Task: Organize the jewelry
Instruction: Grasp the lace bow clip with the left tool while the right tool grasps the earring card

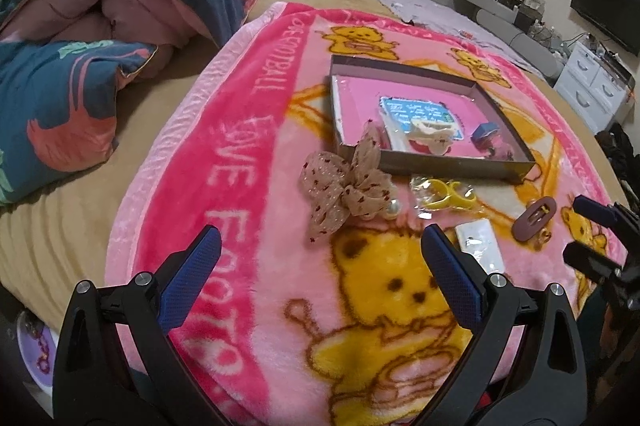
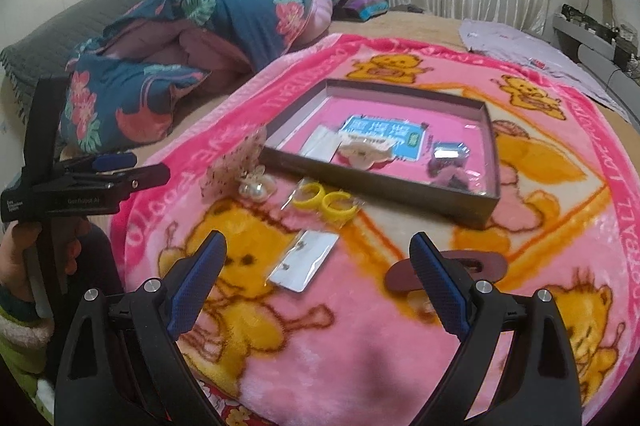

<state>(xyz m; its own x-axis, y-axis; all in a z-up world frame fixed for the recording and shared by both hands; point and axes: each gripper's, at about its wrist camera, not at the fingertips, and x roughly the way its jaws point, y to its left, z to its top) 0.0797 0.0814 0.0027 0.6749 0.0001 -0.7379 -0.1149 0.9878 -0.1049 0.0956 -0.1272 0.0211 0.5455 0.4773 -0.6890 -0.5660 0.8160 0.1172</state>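
A shallow dark box (image 1: 452, 167) (image 2: 376, 187) with a pink floor lies on the pink bear blanket and holds a blue card, a cream clip and a small blue item. In front of it lie a beige bow with pearls (image 1: 346, 191) (image 2: 240, 169), yellow rings in a clear bag (image 1: 444, 195) (image 2: 324, 205), a small silver packet (image 1: 480, 240) (image 2: 304, 260) and a maroon hair clip (image 1: 534, 218) (image 2: 480, 266). My left gripper (image 1: 320, 254) hovers open just short of the bow. My right gripper (image 2: 318, 260) is open, with the packet between its fingers' lines and the maroon clip behind its right finger.
The pink blanket (image 1: 240, 161) (image 2: 360, 346) covers a tan bed. A folded blue floral quilt (image 1: 100, 25) (image 2: 180, 37) lies at the left. A lilac cloth (image 2: 532, 53) sits far right. A hand (image 2: 24, 258) holds the left gripper's handle. Drawers and a television (image 1: 604, 9) stand beyond the bed.
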